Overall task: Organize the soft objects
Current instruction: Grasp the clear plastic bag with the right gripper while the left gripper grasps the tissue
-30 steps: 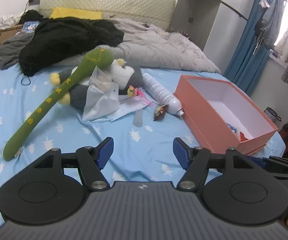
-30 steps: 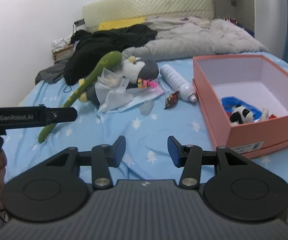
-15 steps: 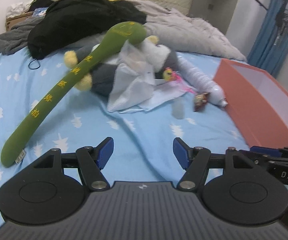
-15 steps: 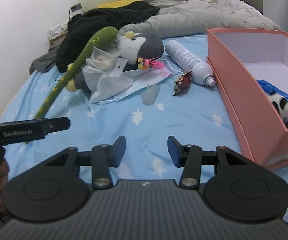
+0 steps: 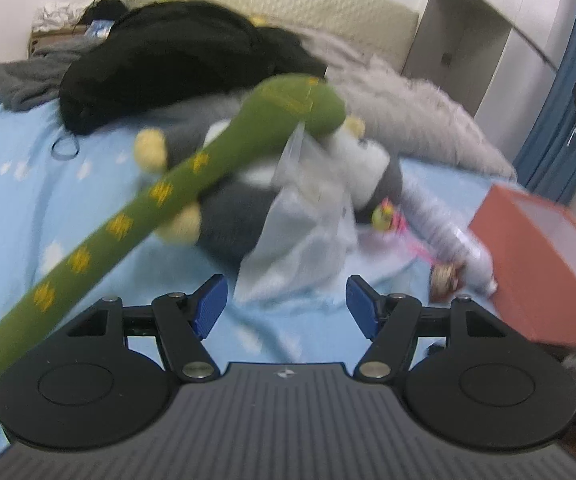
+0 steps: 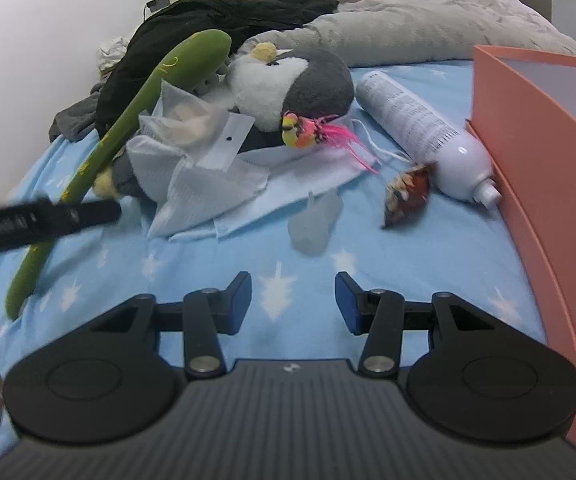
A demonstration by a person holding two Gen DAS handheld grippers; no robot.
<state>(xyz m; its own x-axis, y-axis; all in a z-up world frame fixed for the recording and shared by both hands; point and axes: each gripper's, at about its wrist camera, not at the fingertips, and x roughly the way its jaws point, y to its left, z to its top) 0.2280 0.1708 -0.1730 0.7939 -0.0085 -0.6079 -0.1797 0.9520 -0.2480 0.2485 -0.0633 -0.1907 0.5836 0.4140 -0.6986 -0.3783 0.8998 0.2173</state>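
Note:
A long green plush snake (image 5: 148,208) (image 6: 128,120) with yellow marks lies slanted across a grey and white penguin plush (image 6: 288,84) (image 5: 228,216) on the blue star-print bed sheet. White cloth (image 6: 204,176) (image 5: 304,232) is draped over the penguin. A small yellow and pink toy bird (image 6: 308,132) (image 5: 384,216) sits on the cloth. My left gripper (image 5: 287,304) is open and empty just in front of the cloth. My right gripper (image 6: 293,300) is open and empty above bare sheet, short of a small clear piece (image 6: 314,224).
A salmon box (image 6: 544,152) (image 5: 548,264) stands at the right. A white spray bottle (image 6: 424,132) and a brown wrapper (image 6: 406,192) lie beside it. Black clothing (image 5: 168,56) and a grey duvet (image 6: 408,28) are heaped behind. The left gripper's body (image 6: 40,220) crosses the right wrist view.
Both grippers have come down and forward toward the pile of toys, which now looks much larger. Neither gripper's opening has changed.

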